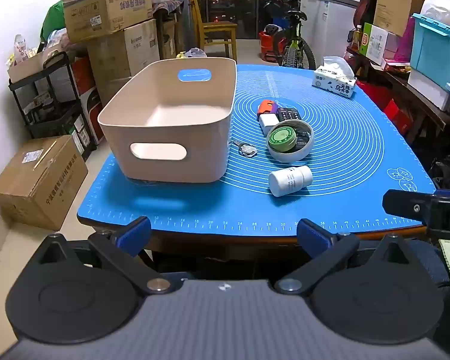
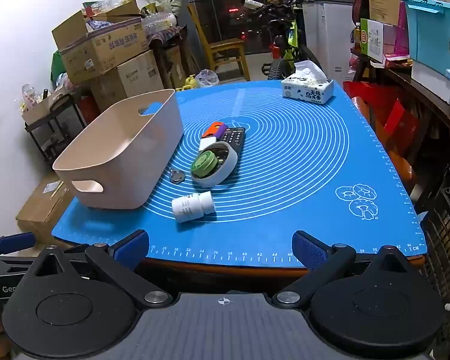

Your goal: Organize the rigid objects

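Hovering wide open and empty at the table edge, the left gripper (image 1: 223, 235) and right gripper (image 2: 220, 249) face an empty beige bin (image 1: 168, 120); sorting appears unstarted, so next likely means reaching for the nearest white bottle (image 2: 192, 206).

Cluttered home storeroom — stacked cardboard boxes (image 1: 105, 6), bicycle (image 1: 291, 39), wooden chair (image 1: 216, 27) (by dark window), freezer (image 1: 327, 24)

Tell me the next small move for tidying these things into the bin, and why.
Probably reach the right gripper forward to the white bottle: it lies on its side nearest the mat's front edge, the beige bin beside it is empty, and both grippers are open.
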